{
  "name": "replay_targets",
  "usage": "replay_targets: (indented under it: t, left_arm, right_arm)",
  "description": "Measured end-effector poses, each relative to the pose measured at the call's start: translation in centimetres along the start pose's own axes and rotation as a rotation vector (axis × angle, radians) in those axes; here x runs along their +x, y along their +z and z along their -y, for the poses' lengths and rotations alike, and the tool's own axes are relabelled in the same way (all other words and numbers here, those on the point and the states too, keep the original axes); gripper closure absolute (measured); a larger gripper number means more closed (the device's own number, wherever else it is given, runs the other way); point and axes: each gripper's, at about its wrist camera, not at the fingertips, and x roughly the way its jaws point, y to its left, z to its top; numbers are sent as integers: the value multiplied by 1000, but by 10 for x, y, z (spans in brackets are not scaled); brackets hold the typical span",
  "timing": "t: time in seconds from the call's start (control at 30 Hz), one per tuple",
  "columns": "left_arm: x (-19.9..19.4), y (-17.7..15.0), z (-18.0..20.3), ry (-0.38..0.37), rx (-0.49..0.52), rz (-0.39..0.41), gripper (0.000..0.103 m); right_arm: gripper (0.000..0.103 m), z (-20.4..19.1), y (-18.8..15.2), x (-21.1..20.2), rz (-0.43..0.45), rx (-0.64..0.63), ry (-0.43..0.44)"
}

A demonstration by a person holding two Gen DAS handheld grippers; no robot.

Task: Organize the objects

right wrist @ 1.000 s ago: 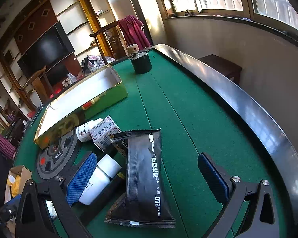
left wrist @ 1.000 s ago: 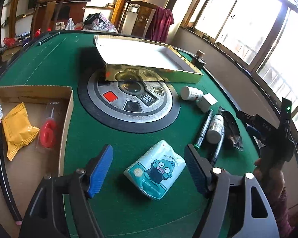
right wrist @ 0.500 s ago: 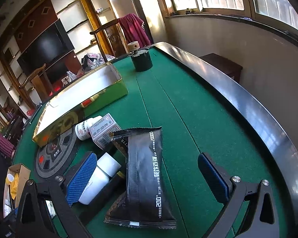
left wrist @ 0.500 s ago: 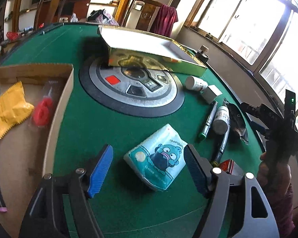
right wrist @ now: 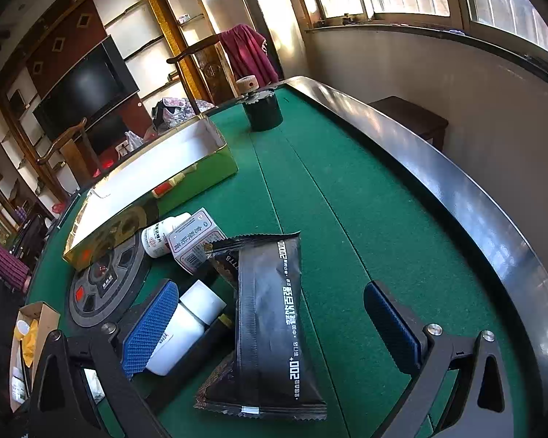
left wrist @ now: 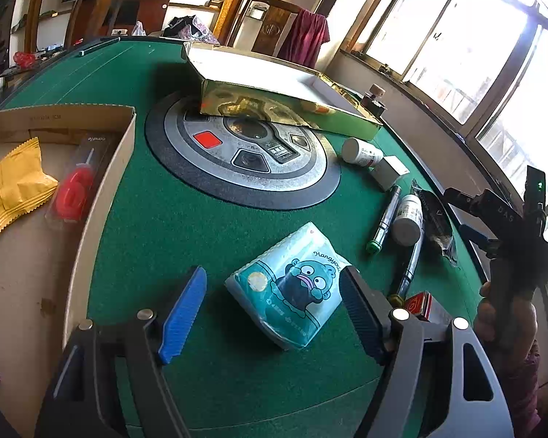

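My left gripper (left wrist: pixel 274 310) is open, low over the green table, and a teal tissue pack (left wrist: pixel 292 288) with a cartoon face lies between its fingers, close to the right finger. My right gripper (right wrist: pixel 270 328) is open around a black snack packet (right wrist: pixel 270 321) lying flat on the felt. A white bottle (right wrist: pixel 181 328) lies just inside its left finger. The cardboard box (left wrist: pixel 102 189) at the left holds a yellow packet (left wrist: pixel 14 186) and a red item (left wrist: pixel 71 197).
A gold tray (left wrist: pixel 285 84) rests at the back on the round control panel (left wrist: pixel 244 153). Another white bottle (left wrist: pixel 360 151), a small white carton (left wrist: pixel 387 171), pens (left wrist: pixel 383 219), and a red box (left wrist: pixel 420 303) lie at the right. The table's black rail (right wrist: pixel 456 197) runs along the right.
My left gripper has moved forward and lower, so the tissue pack now sits between its fingers. My right gripper has barely moved over the black packet.
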Motion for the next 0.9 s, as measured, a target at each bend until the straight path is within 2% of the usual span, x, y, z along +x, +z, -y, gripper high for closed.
replay_targets:
  t: [0.13, 0.2, 0.27, 0.33, 0.43, 0.47, 0.53, 0.63, 0.7, 0.77, 0.83, 0.9]
  left_arm:
    - [1, 0, 1, 14, 5, -2, 27]
    - [2, 0, 7, 52, 26, -8, 27]
    - [4, 0, 11, 83, 43, -15, 27]
    - [5, 0, 13, 96, 44, -15, 25]
    - [7, 1, 15, 115, 49, -16, 25]
    - [8, 1, 16, 126, 54, -18, 24]
    - [9, 0, 18, 146, 63, -21, 24]
    - [8, 0, 18, 158, 64, -24, 24]
    - [2, 2, 19, 154, 63, -6, 24]
    - [-8, 5, 25, 133, 78, 21, 24]
    - [-13, 8, 36, 118, 122, 25, 24]
    - [-6, 10, 49, 155, 209, -2, 23]
  right_arm:
    - [0, -1, 0, -5, 12, 3, 11]
    - [0, -11, 1, -30, 90, -5, 50]
    - [0, -39, -1, -64, 137, -75, 196]
    - [0, -91, -11, -92, 104, -248, 363]
    - [0, -157, -38, -113, 45, -482, 523]
    - [0, -171, -46, -114, 29, -537, 540]
    - [0, -185, -55, -112, 38, -607, 515]
    - [0, -164, -39, -99, 66, -568, 467]
    - [0, -135, -17, -87, 78, -487, 446]
    - [0, -103, 6, -74, 106, -396, 388]
    - [0, -68, 20, -61, 118, -294, 350]
    - [0, -43, 28, -43, 111, -215, 285]
